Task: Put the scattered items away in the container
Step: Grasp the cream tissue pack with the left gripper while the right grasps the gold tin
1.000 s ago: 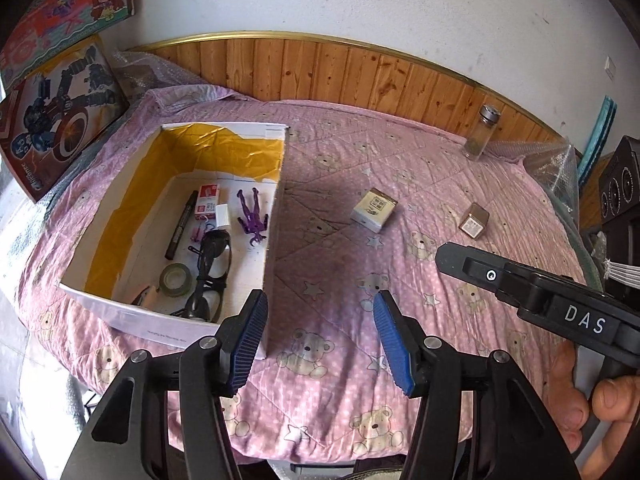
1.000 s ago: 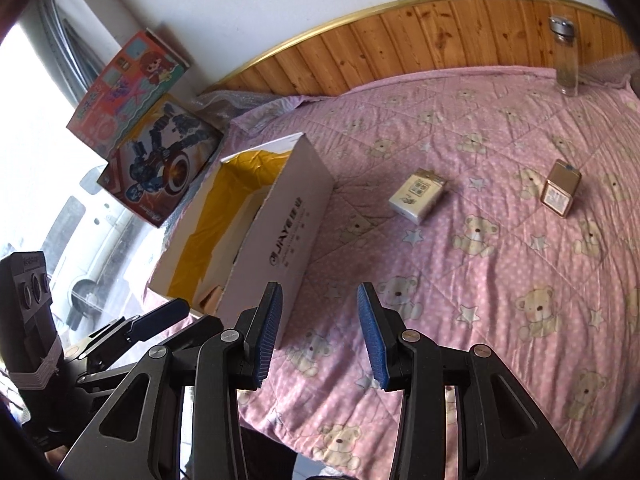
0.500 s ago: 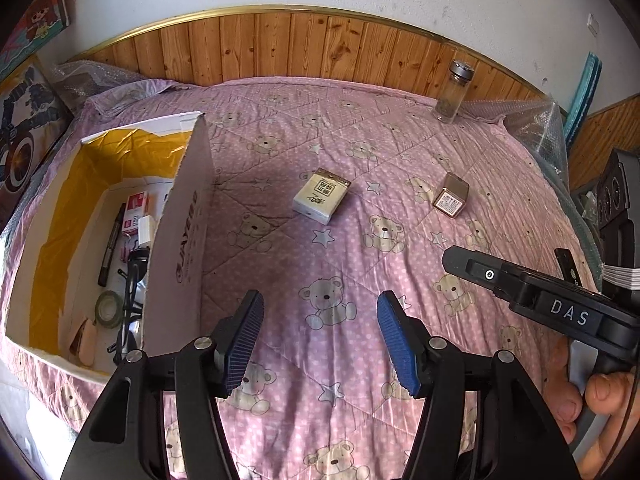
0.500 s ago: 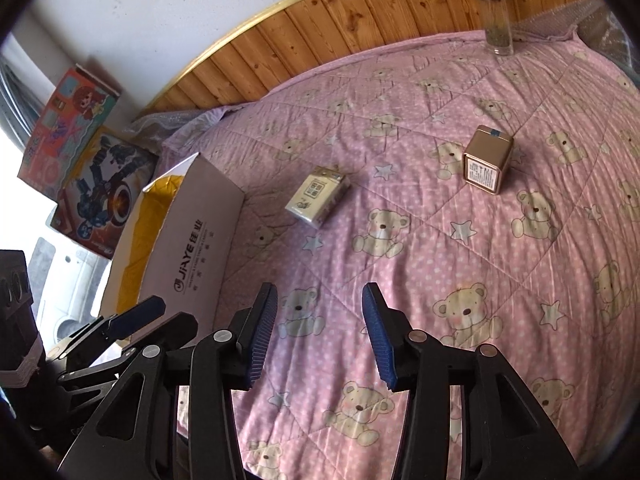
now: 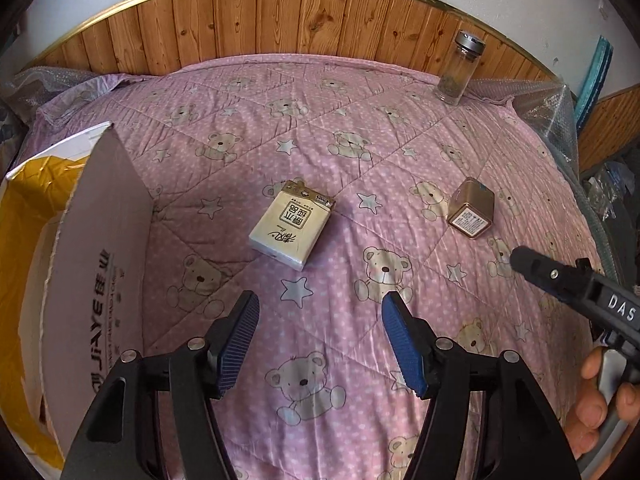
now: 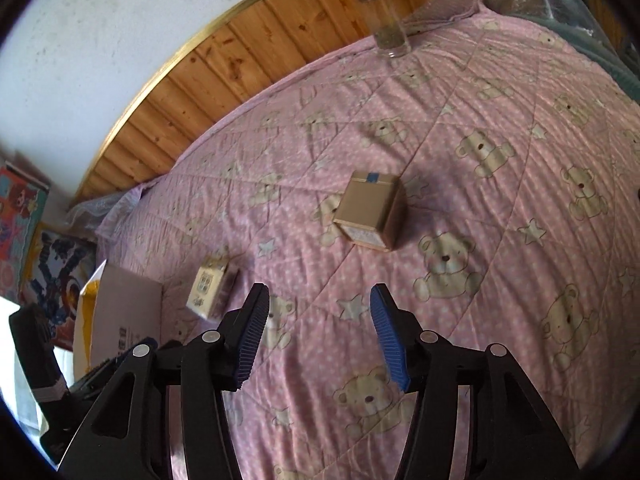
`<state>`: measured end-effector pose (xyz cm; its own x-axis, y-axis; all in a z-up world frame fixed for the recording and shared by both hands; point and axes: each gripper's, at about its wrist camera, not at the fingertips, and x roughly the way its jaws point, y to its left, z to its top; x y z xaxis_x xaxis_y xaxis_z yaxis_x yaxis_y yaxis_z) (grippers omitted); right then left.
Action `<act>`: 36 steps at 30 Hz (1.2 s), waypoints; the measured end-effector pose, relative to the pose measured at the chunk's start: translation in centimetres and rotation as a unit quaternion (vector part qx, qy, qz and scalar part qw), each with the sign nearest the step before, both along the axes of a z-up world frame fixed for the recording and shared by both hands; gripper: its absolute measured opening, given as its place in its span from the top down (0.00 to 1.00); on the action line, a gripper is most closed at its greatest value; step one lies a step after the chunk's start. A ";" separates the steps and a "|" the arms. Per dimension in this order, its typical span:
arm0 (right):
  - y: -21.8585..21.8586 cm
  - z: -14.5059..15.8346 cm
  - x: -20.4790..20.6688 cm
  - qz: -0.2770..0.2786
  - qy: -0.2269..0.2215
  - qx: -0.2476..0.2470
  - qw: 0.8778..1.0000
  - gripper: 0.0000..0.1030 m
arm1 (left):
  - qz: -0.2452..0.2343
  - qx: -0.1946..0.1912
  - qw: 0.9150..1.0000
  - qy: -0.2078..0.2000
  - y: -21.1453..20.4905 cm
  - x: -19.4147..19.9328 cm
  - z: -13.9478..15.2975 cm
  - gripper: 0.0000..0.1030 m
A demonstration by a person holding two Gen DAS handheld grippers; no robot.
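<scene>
A cream tissue pack lies on the pink bear quilt, just ahead of my open, empty left gripper. A small gold-brown box rests to its right. The white cardboard container with yellow lining stands at the left edge. In the right wrist view the gold-brown box sits ahead of my open, empty right gripper, with the tissue pack and the container further left. The right gripper's black body and a hand show at the lower right of the left wrist view.
A glass jar with a metal lid stands at the quilt's far right corner by the wooden headboard. Bubble wrap covers the right edge. Colourful toy boxes lean at the far left.
Both grippers have swung right, away from the container, and closer to the quilt. The tissue pack and gold-brown box now loom larger; the container's inside has slid out of view.
</scene>
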<state>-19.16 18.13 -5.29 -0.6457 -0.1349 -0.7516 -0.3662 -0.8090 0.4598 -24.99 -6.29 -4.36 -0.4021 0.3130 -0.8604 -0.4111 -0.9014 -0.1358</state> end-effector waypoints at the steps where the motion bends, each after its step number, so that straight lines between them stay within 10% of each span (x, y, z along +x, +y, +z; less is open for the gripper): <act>1: 0.6 0.0 -0.4 -0.009 0.002 0.004 1.000 0.44 | 0.003 -0.004 1.000 -0.003 0.2 -0.7 -0.5 0.37; 20: 3.7 -6.3 -9.6 -0.044 -0.061 0.092 0.993 0.45 | 0.043 -0.014 0.999 -0.005 1.7 -10.8 -8.4 0.32; 25: 3.8 -5.7 -8.6 -0.038 -0.040 0.089 0.994 0.48 | 0.036 0.030 0.999 0.003 1.0 -10.8 -8.0 0.51; 36: 0.3 -3.0 -5.2 0.006 -0.013 0.072 0.997 0.48 | 0.045 0.069 0.997 -0.002 0.4 -7.4 -4.8 0.53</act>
<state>-24.39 18.40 -8.33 -0.6249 -0.0321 -0.7801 -0.3657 -0.8707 0.3288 -32.40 -5.94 -9.18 -0.4300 0.3908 -0.8139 -0.3280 -0.9075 -0.2625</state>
